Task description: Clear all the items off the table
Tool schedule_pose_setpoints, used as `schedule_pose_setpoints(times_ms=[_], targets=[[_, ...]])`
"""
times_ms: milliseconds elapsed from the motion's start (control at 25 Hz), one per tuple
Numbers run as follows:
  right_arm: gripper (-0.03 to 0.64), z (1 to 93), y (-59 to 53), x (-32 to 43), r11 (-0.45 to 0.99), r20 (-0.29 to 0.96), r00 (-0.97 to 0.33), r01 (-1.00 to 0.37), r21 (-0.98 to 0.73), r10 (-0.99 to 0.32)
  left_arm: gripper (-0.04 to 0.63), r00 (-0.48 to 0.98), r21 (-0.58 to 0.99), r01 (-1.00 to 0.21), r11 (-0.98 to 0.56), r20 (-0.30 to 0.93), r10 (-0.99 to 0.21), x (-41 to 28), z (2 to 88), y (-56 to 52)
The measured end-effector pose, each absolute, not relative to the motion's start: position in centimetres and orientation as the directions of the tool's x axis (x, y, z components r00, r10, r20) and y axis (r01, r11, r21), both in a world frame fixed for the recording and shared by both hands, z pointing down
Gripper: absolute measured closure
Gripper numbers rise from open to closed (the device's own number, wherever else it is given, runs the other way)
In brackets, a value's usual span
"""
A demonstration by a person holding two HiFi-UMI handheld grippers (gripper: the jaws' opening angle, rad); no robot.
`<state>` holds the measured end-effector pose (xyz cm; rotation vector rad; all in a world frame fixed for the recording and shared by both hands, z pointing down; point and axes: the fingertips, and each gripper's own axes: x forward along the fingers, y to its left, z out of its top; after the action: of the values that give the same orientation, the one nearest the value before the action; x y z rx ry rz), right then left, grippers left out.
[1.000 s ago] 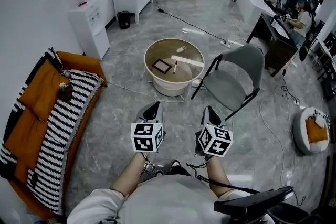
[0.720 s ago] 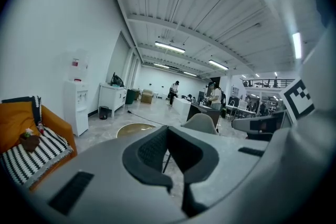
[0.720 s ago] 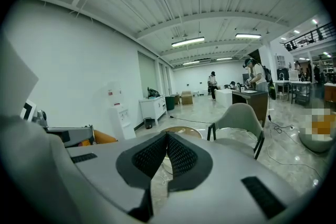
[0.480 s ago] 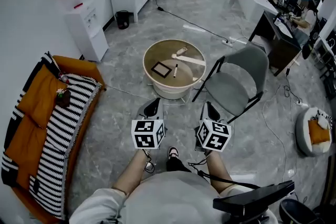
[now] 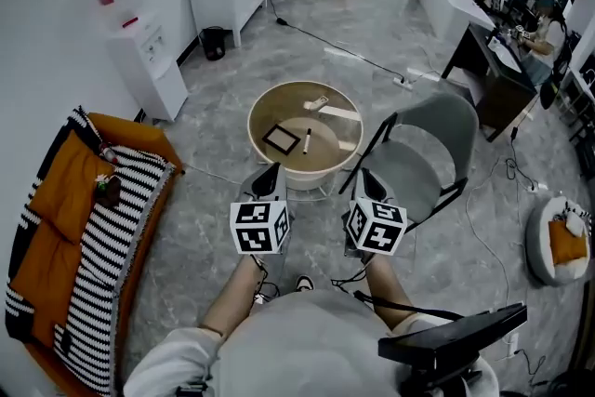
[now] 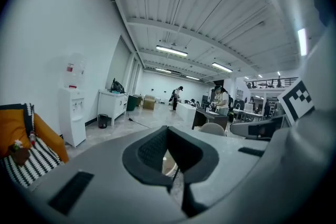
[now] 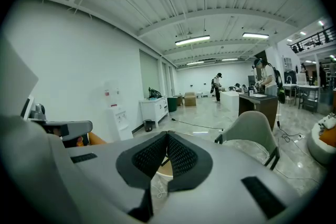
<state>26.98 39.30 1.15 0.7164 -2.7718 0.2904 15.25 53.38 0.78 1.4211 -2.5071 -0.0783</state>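
L gripper [image 5: 271,170] & R gripper [image 5: 368,178] both pressed together, empty, side by side, tips near front rim of table [image 5: 265,112]. On it: dark frame [image 5: 281,138], pen [image 5: 307,141] mid-top, white strip [image 5: 333,112] nr far edge. Chair [image 5: 418,153] crowds right rim; left side open floor [image 5: 209,139] to sofa [image 5: 74,200]

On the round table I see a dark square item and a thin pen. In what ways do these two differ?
The dark square item is flat and wide, a dark rim around a paler middle; the pen is a slim stick. In the head view the square item lies left of the pen, nearer the rim of the round table. Both lie flat on it, apart from each other.
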Motion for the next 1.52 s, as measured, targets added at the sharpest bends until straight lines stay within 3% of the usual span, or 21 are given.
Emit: schedule_pose_setpoints(times_ms=[1080, 1520], targets=[[0.594, 4.9, 24.8, 16.3, 0.866, 0.368, -0.847, -0.468, -0.175, -0.384, 0.588, -0.495, 0.148, -0.827, 0.542, 0.266, -0.827, 4.2, 3.4, 39.5], [0.594, 7.0, 18.9, 9.1, 0.834, 0.398, -0.816, -0.520, -0.186, -0.420, 0.588, -0.456, 0.178, -0.839, 0.514, 0.285, -0.843, -4.8, 5.5, 32.9]])
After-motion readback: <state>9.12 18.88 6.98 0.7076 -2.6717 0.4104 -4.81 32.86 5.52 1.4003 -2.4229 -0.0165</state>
